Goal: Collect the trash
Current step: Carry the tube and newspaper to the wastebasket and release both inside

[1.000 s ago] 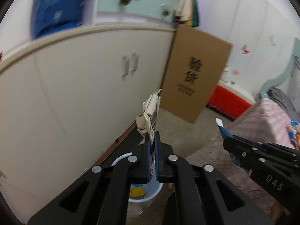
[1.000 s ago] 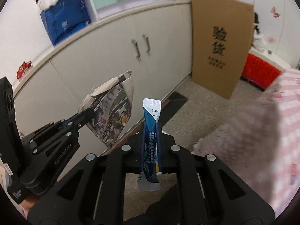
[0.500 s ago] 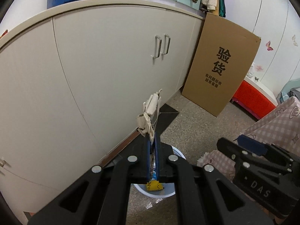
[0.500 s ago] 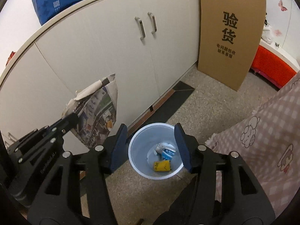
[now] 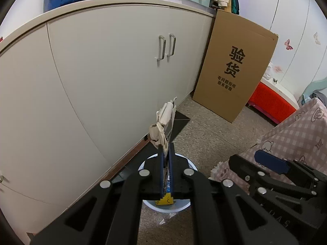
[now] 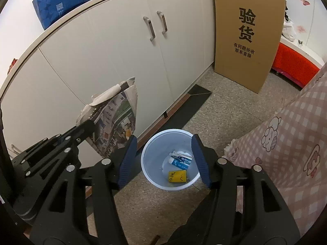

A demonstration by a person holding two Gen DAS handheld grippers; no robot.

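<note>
Hovering over the bin [image 6: 170, 159], the right gripper [image 6: 163, 159] opens empty; the left gripper [image 5: 167, 153], at nine o'clock, clamps folded newspaper [image 6: 118, 122], likely next to drop.

In the left wrist view, most of the white bin [image 5: 192, 166] is covered by the left hand-held gripper [image 5: 166, 153], so only arcs of its rim and a corner of a yellow scrap [image 5: 165, 200] are seen. The folded newspaper [image 5: 163, 122] is seen edge-on there, and its print cannot be read. The right hand-held gripper [image 5: 269, 161] is cut off by the right edge. In the right wrist view, the lower part of the newspaper [image 6: 116, 122] is hidden behind the gripper fingers [image 6: 126, 161]. The small print on the blue-and-white packet [image 6: 180, 161] in the bin is too small to be read. The blue bag [image 6: 59, 2] on the cabinet top is cropped by the upper edge.
</note>
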